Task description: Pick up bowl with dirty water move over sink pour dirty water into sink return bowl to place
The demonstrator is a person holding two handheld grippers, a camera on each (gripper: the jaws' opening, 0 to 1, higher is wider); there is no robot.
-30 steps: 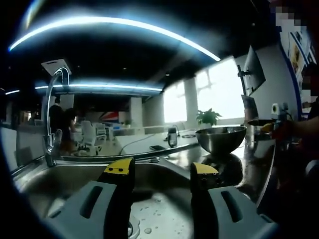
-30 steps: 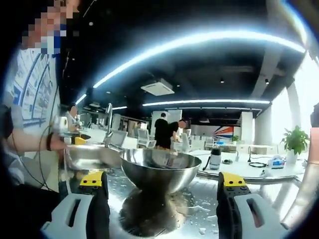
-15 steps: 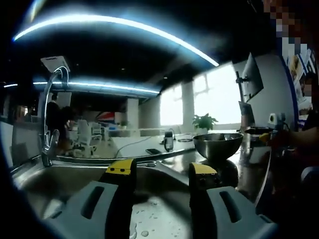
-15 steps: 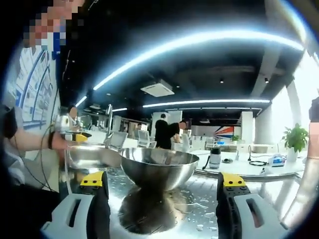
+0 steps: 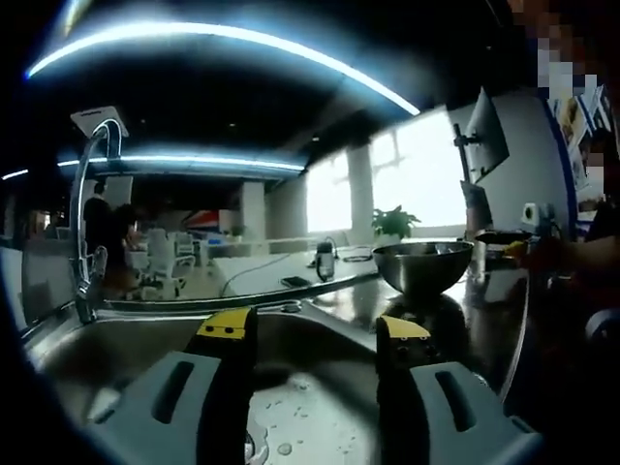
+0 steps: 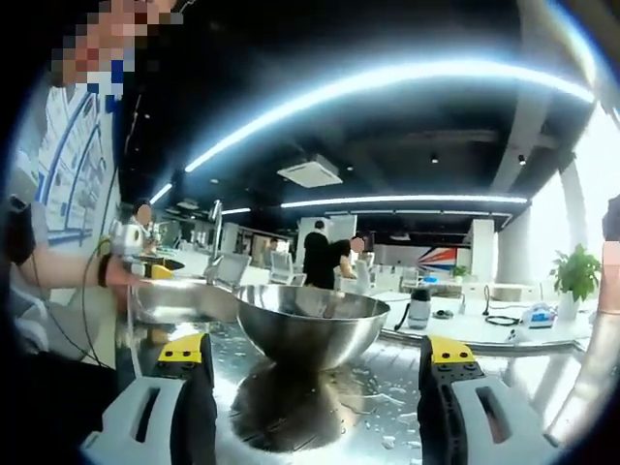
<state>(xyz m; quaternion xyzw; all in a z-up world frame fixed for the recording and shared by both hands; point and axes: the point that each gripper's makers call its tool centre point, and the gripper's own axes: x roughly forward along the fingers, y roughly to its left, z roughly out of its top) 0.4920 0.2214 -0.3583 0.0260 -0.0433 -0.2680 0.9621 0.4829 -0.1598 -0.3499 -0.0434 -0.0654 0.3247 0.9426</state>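
Little has moved: bowl (image 6: pixel 310 327) remains upright on wet steel surface (image 6: pixel 387 407), right of sink (image 5: pixel 116 354). My right gripper (image 6: pixel 310 354) has jaws wide, straddling it untouched. My left gripper (image 5: pixel 312 334), jaws apart and empty, hangs over sink.

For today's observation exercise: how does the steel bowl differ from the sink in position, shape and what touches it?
1. The steel bowl stands raised on the wet counter; the sink is sunk below counter level.
2. The bowl is round with curved sides; the sink is a broad basin with a tall faucet at its edge.
3. The right gripper straddles the bowl, open; the left gripper hangs open over the sink.
Both are shiny metal.
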